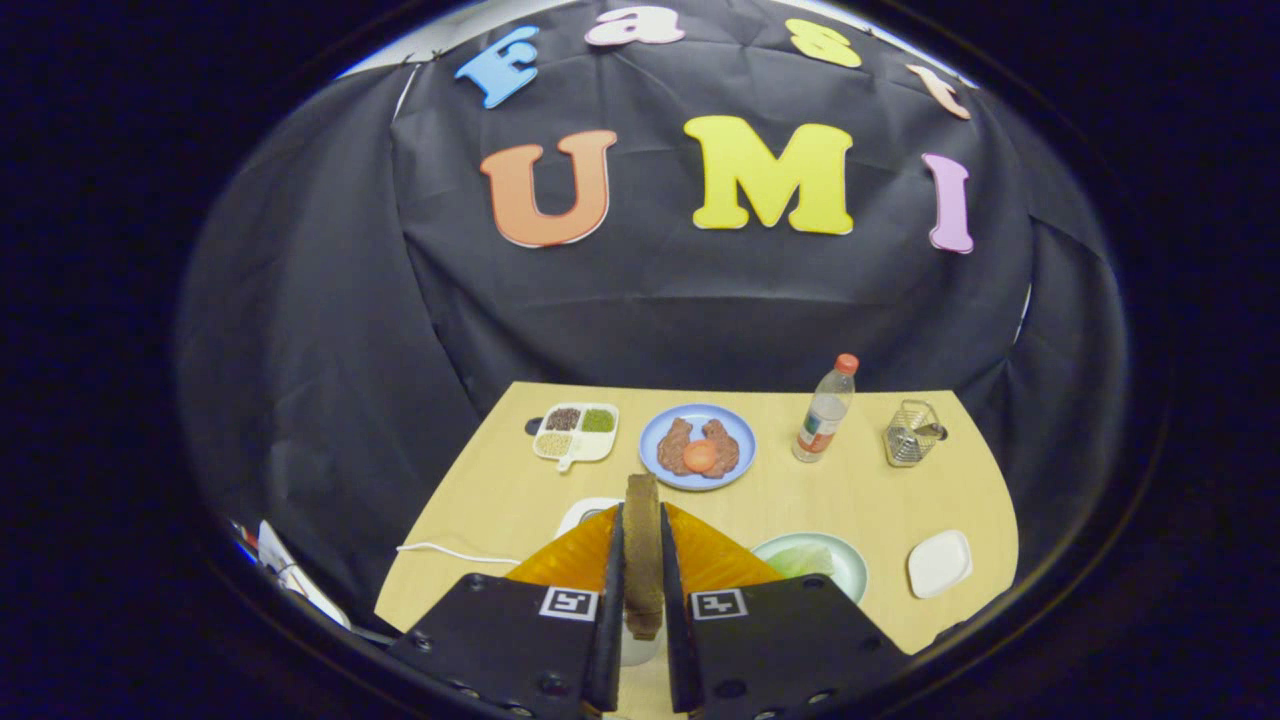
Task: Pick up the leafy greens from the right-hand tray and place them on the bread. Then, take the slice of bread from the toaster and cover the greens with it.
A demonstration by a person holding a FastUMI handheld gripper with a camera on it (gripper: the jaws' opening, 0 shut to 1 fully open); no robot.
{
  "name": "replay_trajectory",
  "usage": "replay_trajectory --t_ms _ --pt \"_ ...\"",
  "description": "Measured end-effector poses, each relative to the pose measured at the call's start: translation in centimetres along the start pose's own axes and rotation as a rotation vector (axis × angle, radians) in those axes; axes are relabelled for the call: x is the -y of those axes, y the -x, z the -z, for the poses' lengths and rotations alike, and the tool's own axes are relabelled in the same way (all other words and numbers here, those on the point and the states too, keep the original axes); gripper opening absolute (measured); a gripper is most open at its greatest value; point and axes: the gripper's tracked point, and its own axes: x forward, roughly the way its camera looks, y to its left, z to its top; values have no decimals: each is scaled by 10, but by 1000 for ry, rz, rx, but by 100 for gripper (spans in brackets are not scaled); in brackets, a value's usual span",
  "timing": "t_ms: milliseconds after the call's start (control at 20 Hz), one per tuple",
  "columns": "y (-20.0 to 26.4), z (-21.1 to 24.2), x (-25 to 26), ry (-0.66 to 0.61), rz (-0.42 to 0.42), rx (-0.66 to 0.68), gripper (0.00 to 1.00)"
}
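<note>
- Jaws of the gripper [642, 600]: both fingers [608, 610] are clamped on a slice of bread [642, 555], which stands on edge and upright between them, raised above the tabletop [500, 500].
- White cable [450, 551]: lies on the tabletop left of the fingers.
- Divided dish [577, 433]: far left, holds dark, green and pale grains in separate compartments.
- Blue plate [697, 446]: beyond the bread, carries brown meat pieces with an orange round item on them.
- White object [585, 512]: just beyond the left finger, mostly hidden; identity cannot be determined.
- Leafy greens [800, 560]: lie on a pale green plate [845, 560], just ahead of the right finger.
- Bottle [826, 410]: upright, orange cap, right of the blue plate.
- Metal grater [911, 433]: right of the bottle, well apart from it.
- White square dish [939, 563]: near right side, beside the green plate.
</note>
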Motion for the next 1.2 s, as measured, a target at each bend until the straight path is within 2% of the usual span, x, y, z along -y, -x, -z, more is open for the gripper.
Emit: replay_trajectory --t_ms 250,550,750,950,1200 --pt "-8 9 61 -83 80 -28 19" --pt "-63 67 123 -206 181 -164 19" --pt "-89 97 131 -291 193 -229 19" --pt "-104 102 125 -320 137 -205 19" --pt "-114 135 159 -302 184 -232 19"
